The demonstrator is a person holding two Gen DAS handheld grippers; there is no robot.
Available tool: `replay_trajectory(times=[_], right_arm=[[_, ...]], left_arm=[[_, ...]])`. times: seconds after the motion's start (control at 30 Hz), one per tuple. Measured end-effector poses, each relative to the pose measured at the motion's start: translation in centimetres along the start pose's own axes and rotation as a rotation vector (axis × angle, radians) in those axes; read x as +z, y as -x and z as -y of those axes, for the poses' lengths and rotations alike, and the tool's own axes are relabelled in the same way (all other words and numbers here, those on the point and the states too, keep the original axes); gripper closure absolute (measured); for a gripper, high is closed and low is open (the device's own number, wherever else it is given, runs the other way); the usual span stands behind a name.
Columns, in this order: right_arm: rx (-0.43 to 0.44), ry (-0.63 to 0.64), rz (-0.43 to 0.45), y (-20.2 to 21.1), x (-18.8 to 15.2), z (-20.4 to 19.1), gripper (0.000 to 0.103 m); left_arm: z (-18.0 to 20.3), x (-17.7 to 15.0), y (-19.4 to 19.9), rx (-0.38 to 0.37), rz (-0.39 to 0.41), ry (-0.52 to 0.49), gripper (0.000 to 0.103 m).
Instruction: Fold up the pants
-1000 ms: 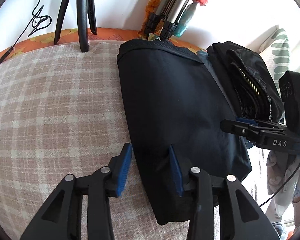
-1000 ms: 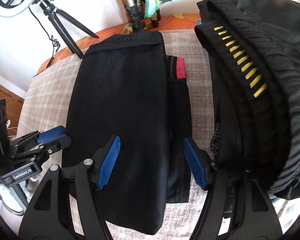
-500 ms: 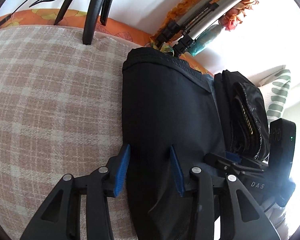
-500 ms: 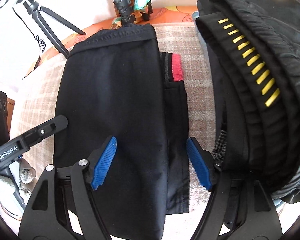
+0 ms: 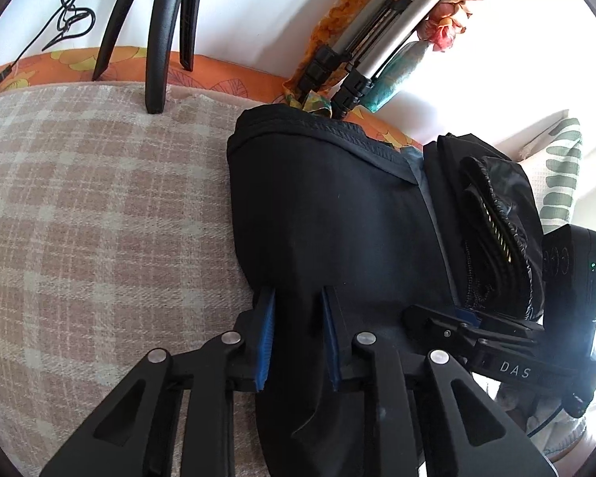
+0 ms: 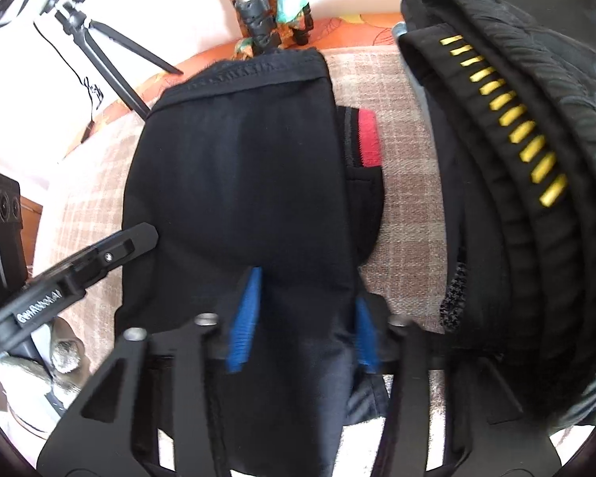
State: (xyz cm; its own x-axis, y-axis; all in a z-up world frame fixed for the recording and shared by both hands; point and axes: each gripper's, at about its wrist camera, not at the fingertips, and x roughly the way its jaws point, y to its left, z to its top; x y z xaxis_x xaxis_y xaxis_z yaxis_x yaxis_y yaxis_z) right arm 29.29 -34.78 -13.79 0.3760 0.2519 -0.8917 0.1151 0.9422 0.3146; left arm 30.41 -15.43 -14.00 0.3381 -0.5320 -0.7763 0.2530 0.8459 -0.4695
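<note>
Item 1, plaid blanket (image 5: 99, 218): beige and cream check, covers the work surface, fills the left half of the left wrist view; an orange floral cloth (image 5: 226, 75) edges its far side

Item 2, black tripod legs (image 5: 159, 39): far left, one foot resting on the blanket's far edge

Item 3, left gripper (image 5: 298, 334): near centre of the left wrist view, blue-padded fingers (image 5: 265, 338) drawn in narrow around the near left edge of the pants, cloth bunched between them; clenched on the fabric

Item 4, pants (image 5: 329, 230): black, folded into a long panel lying on the blanket from near to far, stitched hem at the far end; a red-and-black waistband (image 6: 367, 139) shows at the right side from under the top layer

Item 5, silver tripod legs (image 5: 377, 39): far side, just beyond the pants' hem, beside coloured floral fabric

Item 6, right gripper (image 6: 304, 318): near centre of the right wrist view, blurred; blue pads (image 6: 244, 318) set on either side of the pants' near right portion with black cloth filling the gap; grasping the pants

Item 7, black garment pile (image 6: 516, 159): right of the pants, apart from them with blanket showing between; ribbed band with yellow dashes

Item 8, leaf-print pillow (image 5: 560, 167): far right
</note>
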Motion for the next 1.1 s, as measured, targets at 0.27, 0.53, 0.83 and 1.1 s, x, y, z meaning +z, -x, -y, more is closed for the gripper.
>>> replay_trajectory(times=[0.27, 0.53, 0.83, 1.1], right_arm=[[0.108, -0.031, 0.017, 1.6, -0.5, -1.1, 0.089], [0.032, -0.034, 0.013, 1.2, -1.0, 0.4, 0.052], [0.061, -0.016, 0.043, -1.1, -0.3, 0.1, 0.031], [0.233, -0.061, 0.077, -1.6, -0.5, 0.7, 0.079]], left_arm=[[-1.5, 0.8, 1.4, 0.001, 0.015, 0.009, 0.094], [-1.8, 0.7, 1.0, -0.003, -0.002, -0.020, 0.088], [-2.9, 1.3, -0.5, -0.035, -0.061, 0.012, 0.038], [-1.5, 0.8, -1.9, -0.032, -0.003, -0.023, 0.071]])
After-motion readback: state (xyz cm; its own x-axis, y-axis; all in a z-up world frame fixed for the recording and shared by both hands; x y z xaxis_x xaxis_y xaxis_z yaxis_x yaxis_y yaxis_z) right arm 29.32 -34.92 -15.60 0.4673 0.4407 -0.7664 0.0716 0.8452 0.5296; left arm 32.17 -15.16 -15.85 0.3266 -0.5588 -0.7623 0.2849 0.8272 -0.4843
